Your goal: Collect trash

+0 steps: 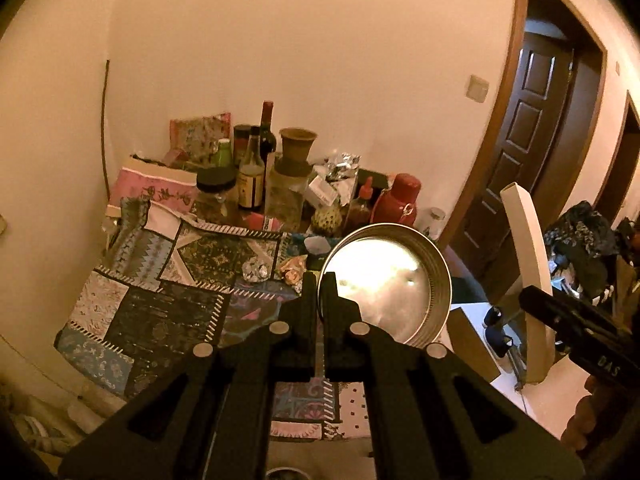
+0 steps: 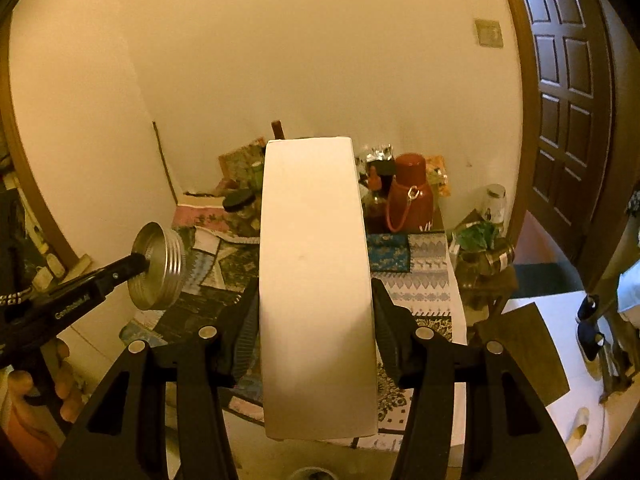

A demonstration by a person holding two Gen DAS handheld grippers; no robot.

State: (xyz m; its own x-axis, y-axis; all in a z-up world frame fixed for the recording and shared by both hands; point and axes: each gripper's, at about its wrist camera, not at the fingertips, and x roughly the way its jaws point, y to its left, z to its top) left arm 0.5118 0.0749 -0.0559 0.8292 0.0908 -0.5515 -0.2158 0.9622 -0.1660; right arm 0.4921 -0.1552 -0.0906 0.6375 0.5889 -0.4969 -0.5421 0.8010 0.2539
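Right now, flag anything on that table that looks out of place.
Two crumpled bits lie loose on the patchwork cloth: a foil ball and a wrapper beside it. Everything else stands crowded at the back.

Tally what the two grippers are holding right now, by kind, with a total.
Metal lid, pinched by its rim in the left gripper: 1
White box, clamped in the right gripper: 1
Total: 2
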